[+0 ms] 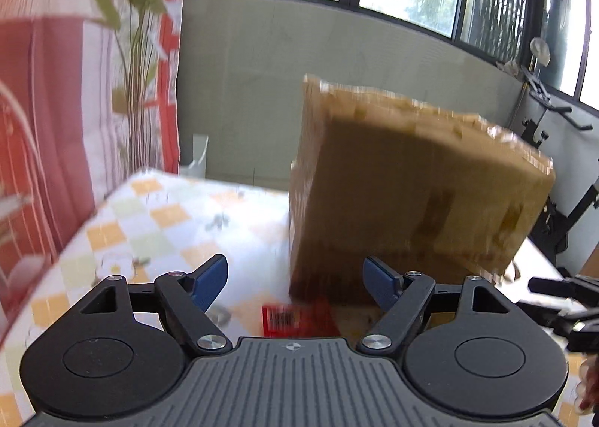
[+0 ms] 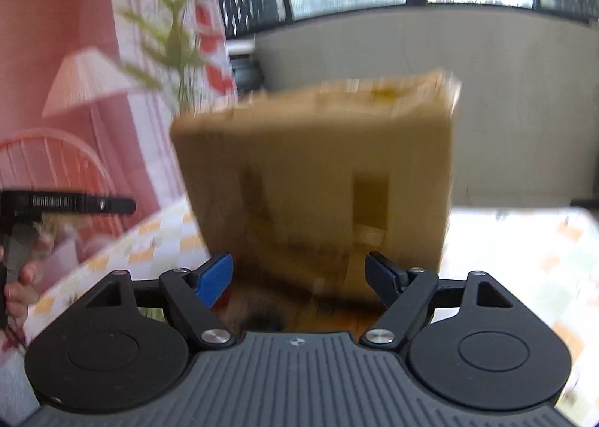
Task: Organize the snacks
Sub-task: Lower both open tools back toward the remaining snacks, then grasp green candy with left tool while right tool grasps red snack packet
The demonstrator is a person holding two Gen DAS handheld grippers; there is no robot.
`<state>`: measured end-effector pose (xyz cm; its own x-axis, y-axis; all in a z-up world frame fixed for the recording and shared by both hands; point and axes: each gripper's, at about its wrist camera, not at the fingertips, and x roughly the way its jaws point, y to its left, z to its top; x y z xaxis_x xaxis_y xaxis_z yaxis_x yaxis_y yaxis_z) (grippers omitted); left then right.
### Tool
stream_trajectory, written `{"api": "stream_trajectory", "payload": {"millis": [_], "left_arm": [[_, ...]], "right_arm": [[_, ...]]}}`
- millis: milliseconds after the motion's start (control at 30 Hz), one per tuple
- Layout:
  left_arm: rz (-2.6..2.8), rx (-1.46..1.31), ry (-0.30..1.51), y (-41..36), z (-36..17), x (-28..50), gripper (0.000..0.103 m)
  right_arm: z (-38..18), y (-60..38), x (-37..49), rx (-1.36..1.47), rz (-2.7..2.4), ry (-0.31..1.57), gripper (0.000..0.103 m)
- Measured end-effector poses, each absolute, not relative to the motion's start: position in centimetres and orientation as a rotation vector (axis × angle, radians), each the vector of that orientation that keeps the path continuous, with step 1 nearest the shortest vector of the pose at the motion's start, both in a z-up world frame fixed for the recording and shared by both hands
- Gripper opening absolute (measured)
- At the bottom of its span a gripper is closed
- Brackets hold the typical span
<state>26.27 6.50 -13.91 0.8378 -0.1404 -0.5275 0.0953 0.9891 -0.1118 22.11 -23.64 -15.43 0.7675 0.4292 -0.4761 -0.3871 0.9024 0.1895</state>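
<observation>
A brown cardboard box [image 1: 411, 183] stands on the table with the checked cloth [image 1: 157, 224], blurred in both views. In the left wrist view a red snack packet [image 1: 284, 318] with a barcode lies at the box's foot, just under the gap between my fingers. My left gripper [image 1: 295, 284] is open, its blue pads [image 1: 211, 284] wide apart and touching nothing. My right gripper [image 2: 299, 279] is also open, facing the box [image 2: 318, 183] with only blur between its pads. The left gripper [image 2: 67, 202] shows at the left edge, held by a hand [image 2: 18, 284].
A red and white curtain [image 1: 45, 108] and a green plant [image 1: 138, 52] stand left of the table. Behind are a grey wall [image 1: 262, 71] and windows. Black exercise gear [image 1: 554, 172] stands at the right. The other gripper [image 1: 561, 299] shows at the right edge.
</observation>
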Motion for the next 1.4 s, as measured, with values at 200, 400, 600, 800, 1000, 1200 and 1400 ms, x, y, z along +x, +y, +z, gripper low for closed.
{"api": "stream_trajectory", "payload": {"millis": [200, 400, 600, 800, 1000, 1200, 1400], "left_arm": [[-0.121, -0.066, 0.627, 6.9, -16.4, 24.8, 0.081], [-0.108, -0.081, 0.667, 6.9, -17.8, 24.1, 0.081], [-0.105, -0.068, 0.684, 6.7, -18.5, 24.2, 0.08], [-0.099, -0.068, 0.707, 6.6, -19.3, 24.4, 0.079], [-0.1, -0.066, 0.731, 6.5, -20.1, 24.5, 0.078], [-0.101, -0.066, 0.755, 6.3, -20.8, 24.6, 0.078], [-0.11, -0.064, 0.774, 6.1, -21.3, 24.8, 0.077]], "right_arm": [[-19.6, -21.1, 21.8, -0.019, 0.508, 0.668, 0.085], [-22.2, -19.0, 22.2, -0.151, 0.547, 0.706, 0.093], [-23.5, -18.6, 23.2, -0.168, 0.548, 0.728, 0.093], [-23.8, -18.8, 22.6, -0.168, 0.544, 0.695, 0.082], [-23.7, -19.1, 21.8, -0.176, 0.575, 0.656, 0.057], [-23.7, -19.3, 21.9, -0.146, 0.583, 0.649, 0.051], [-23.6, -20.3, 22.1, -0.081, 0.55, 0.639, 0.051]]}}
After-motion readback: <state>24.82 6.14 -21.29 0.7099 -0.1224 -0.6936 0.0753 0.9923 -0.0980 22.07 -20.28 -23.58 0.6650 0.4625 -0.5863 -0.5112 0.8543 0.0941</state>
